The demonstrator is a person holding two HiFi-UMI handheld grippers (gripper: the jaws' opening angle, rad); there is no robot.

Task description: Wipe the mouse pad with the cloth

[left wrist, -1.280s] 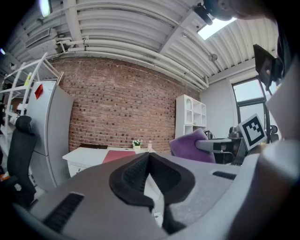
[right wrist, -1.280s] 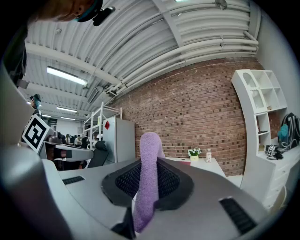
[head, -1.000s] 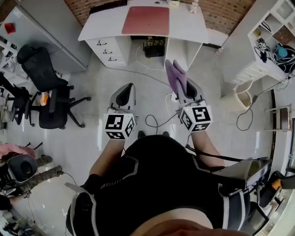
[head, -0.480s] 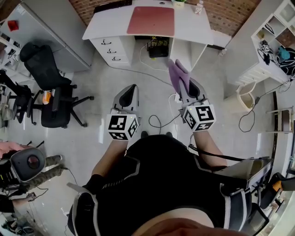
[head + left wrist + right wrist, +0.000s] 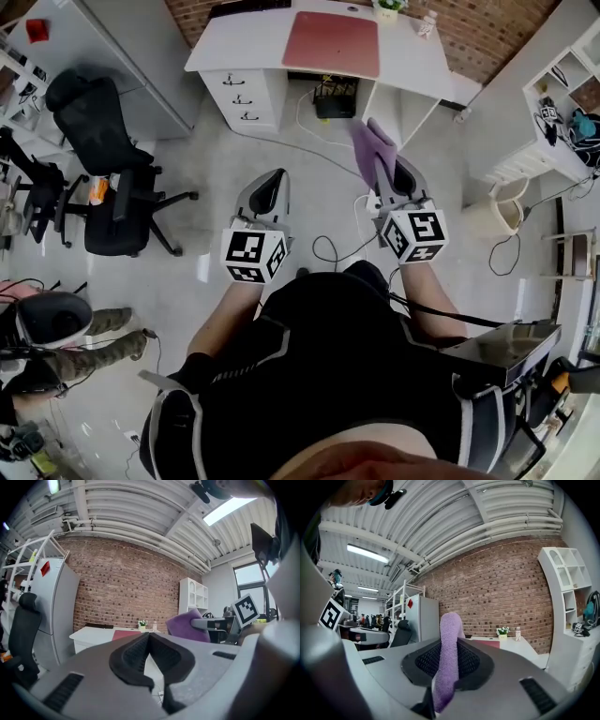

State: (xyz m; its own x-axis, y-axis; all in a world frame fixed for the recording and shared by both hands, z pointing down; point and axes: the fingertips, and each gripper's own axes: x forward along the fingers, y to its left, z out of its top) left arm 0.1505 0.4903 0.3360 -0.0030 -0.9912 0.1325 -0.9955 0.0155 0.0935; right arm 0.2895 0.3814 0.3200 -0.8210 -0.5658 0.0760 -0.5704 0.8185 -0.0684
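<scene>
A red mouse pad [image 5: 333, 42] lies flat on the white desk [image 5: 246, 45] at the top of the head view, well ahead of both grippers; it shows far off in the left gripper view too, mouse pad [image 5: 125, 634]. My right gripper [image 5: 386, 161] is shut on a purple cloth [image 5: 370, 148], which sticks up between its jaws, cloth [image 5: 447, 658]. My left gripper [image 5: 268, 190] is shut with nothing in it, held level beside the right one above the floor. The purple cloth [image 5: 187, 626] also appears at the right of the left gripper view.
Black office chairs [image 5: 103, 141] stand at the left. Cables [image 5: 323, 248] trail over the floor between me and the desk. A small plant [image 5: 386, 7] and a bottle [image 5: 427, 21] sit at the desk's back edge. White shelving [image 5: 553, 112] lines the right side.
Both grippers and the desk have shifted right and slightly down in the head view, the right one further. The right gripper keeps its hold on the cloth.
</scene>
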